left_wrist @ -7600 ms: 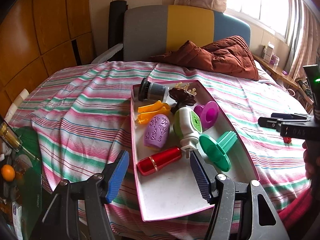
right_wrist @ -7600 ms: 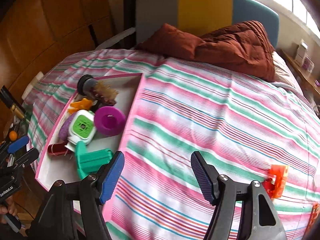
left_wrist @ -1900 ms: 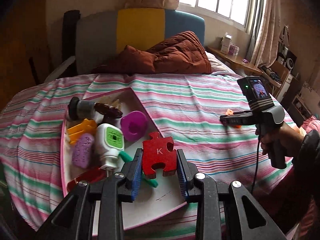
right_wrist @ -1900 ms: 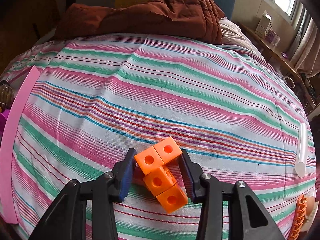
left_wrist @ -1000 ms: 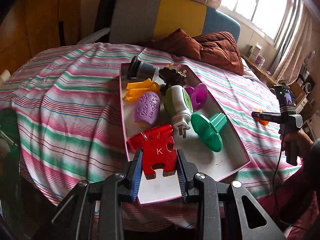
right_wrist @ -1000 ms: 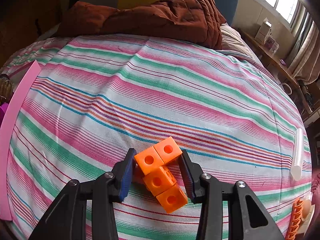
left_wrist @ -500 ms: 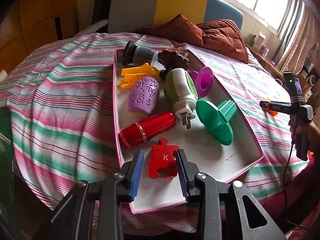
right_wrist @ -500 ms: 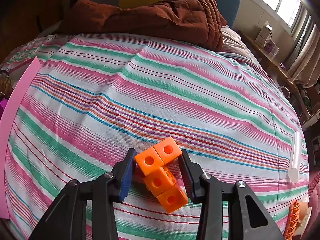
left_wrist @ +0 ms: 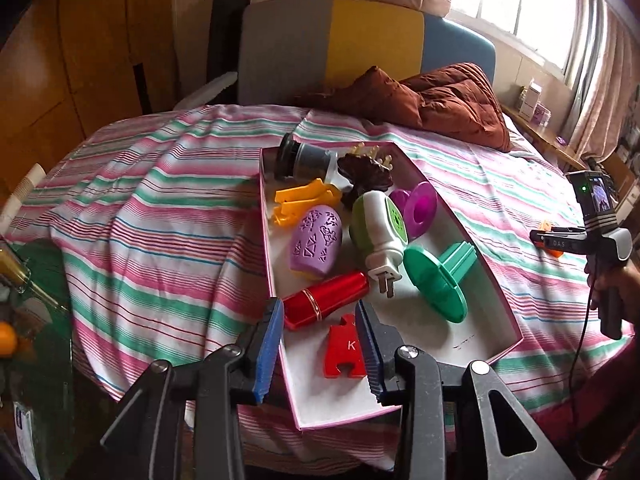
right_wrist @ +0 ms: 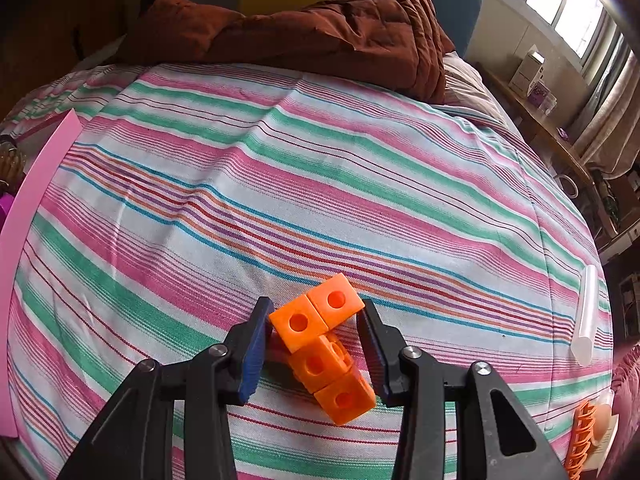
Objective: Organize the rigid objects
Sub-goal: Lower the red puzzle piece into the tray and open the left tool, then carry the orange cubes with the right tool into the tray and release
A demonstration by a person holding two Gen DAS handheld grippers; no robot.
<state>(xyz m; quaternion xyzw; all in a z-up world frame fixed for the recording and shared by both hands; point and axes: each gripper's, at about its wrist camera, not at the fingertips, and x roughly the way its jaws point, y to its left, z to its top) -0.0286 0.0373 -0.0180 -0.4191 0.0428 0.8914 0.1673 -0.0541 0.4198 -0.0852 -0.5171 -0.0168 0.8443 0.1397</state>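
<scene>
Daylight from window (left_wrist: pixel 516 4), glare there; dim left corners, fisheye-bent edges, focus sharp.

Ahead of me the bed is covered by a striped bedspread (left_wrist: pixel 168 216) in pink, green and white bands, rumpled into folds on its left half. A rust-brown quilt (left_wrist: pixel 432 104) lies bunched at the head of the bed, against a headboard (left_wrist: pixel 360 44) with grey, yellow and blue panels. Wooden wall panels (left_wrist: pixel 80 60) fill the left side. A bright window (left_wrist: pixel 516 4) with pale curtains (left_wrist: pixel 604 80) sits to the right, above a low wooden ledge (right_wrist: pixel 536 120) carrying a small white box (right_wrist: pixel 526 66). A translucent white tube (right_wrist: pixel 586 316) lies at the bedspread's right edge.
</scene>
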